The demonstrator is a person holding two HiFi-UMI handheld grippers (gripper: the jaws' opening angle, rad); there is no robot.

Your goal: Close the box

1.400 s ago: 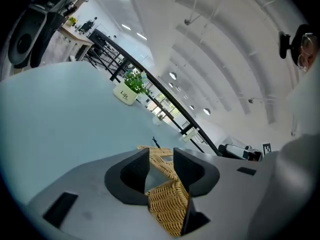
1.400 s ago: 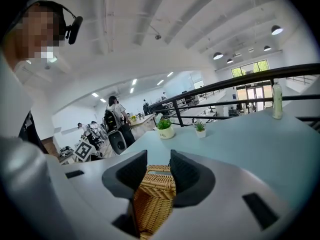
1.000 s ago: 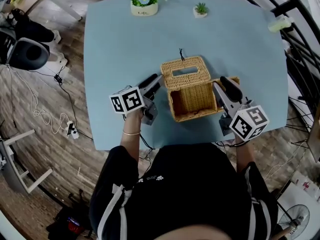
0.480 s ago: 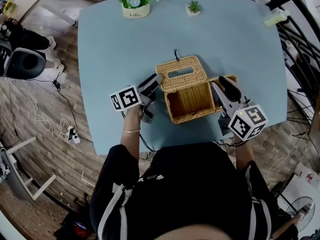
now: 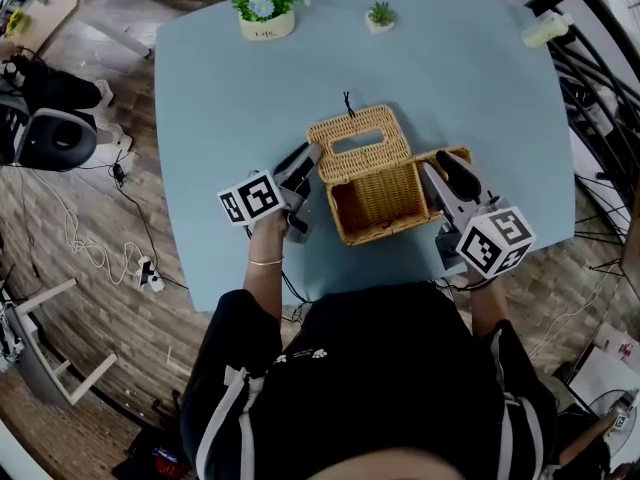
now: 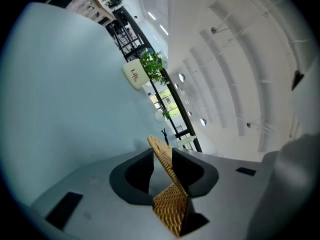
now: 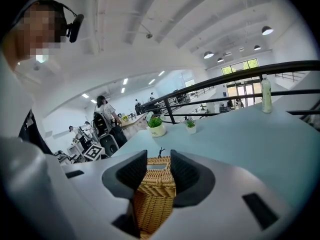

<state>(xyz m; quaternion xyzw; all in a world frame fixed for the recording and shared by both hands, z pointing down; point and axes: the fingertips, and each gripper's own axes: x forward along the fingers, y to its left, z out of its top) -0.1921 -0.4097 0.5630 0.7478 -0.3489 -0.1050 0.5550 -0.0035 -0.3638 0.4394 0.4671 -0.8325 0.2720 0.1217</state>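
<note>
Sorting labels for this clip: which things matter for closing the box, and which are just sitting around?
Job: wicker box, open lid.
Lying about: flowering plant in white pot, small potted plant, bottle.

Two hand-held grippers, arms reaching forward at either side.
The left hand-held gripper (image 5: pixel 305 160) has its jaws just closing around the upright wicker lid (image 6: pixel 162 156), with a gap on one side. The right hand-held gripper (image 5: pixel 435 171) clamps its jaws on the wicker box (image 7: pixel 156 184) wall.

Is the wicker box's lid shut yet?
Open. The slotted lid stands tilted back behind the wicker box, whose inside shows from above.
</note>
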